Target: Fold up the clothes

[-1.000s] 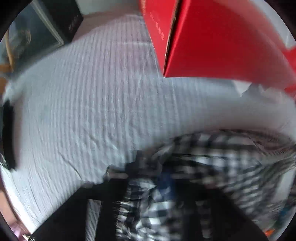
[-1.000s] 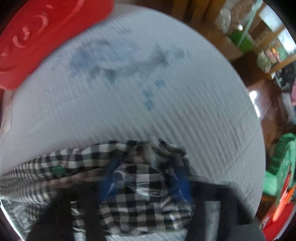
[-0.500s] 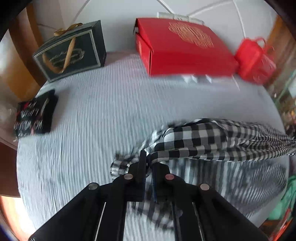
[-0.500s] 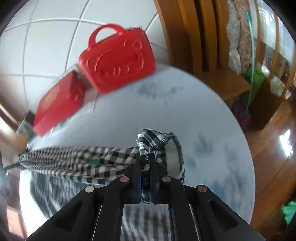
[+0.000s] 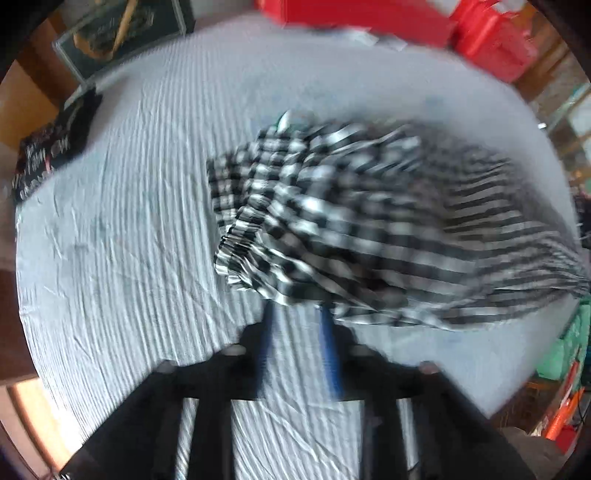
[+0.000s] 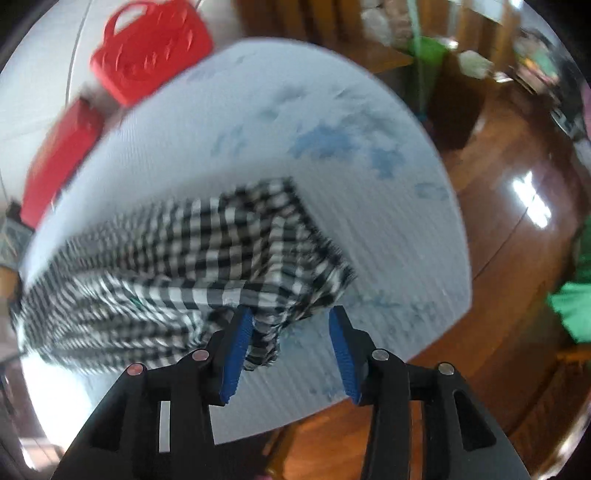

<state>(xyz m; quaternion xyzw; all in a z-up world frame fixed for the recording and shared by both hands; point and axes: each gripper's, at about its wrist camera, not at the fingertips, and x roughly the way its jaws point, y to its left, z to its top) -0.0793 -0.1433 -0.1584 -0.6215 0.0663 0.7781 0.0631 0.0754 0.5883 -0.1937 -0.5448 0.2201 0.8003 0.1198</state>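
Observation:
A black-and-white checked garment (image 5: 332,236) lies stretched across the round table's pale striped cloth (image 5: 147,221). In the left wrist view its gathered end sits just ahead of my left gripper (image 5: 295,314), whose jaws are opening with only tablecloth between the blue pads. In the right wrist view the garment's other end (image 6: 258,243) rests near the table's edge. My right gripper (image 6: 291,314) is opening too; a loose corner of the cloth hangs between its fingers, against the left pad (image 6: 238,347) but not pinched.
A red gift box (image 5: 354,14) and a red bag (image 5: 495,40) stand at the table's far side, a dark green gift bag (image 5: 122,33) at the far left, a black packet (image 5: 51,147) at the left rim. Glossy wooden floor (image 6: 517,221) lies beyond the edge.
Both grippers, shut on the garment's ends half a second ago, have let go and pulled back. The stretched garment has dropped onto the cloth.

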